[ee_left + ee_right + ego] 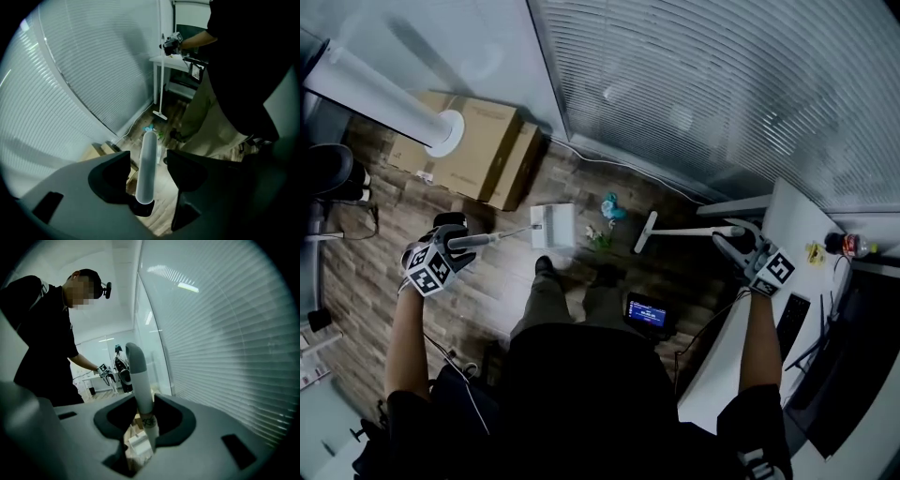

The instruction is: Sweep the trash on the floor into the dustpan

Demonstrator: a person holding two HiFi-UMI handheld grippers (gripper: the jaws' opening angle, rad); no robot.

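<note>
In the head view my left gripper (455, 246) is at the grey handle (483, 240) of the white dustpan (553, 225), which rests on the wood floor. In the left gripper view that handle (149, 150) lies between the jaws of the left gripper (147, 165) with a gap on each side. My right gripper (733, 246) is shut on the white broom pole (694, 232); its head (644, 233) is on the floor. In the right gripper view the right gripper (146, 420) clamps the pole (138, 376). Teal and green trash (607, 217) lies between dustpan and broom head.
Cardboard boxes (478, 145) and a white column (384, 98) stand at the back left. A glass wall with blinds (722, 84) runs behind the trash. A white desk (787, 244) is at the right. A device with a blue screen (647, 312) lies by my feet.
</note>
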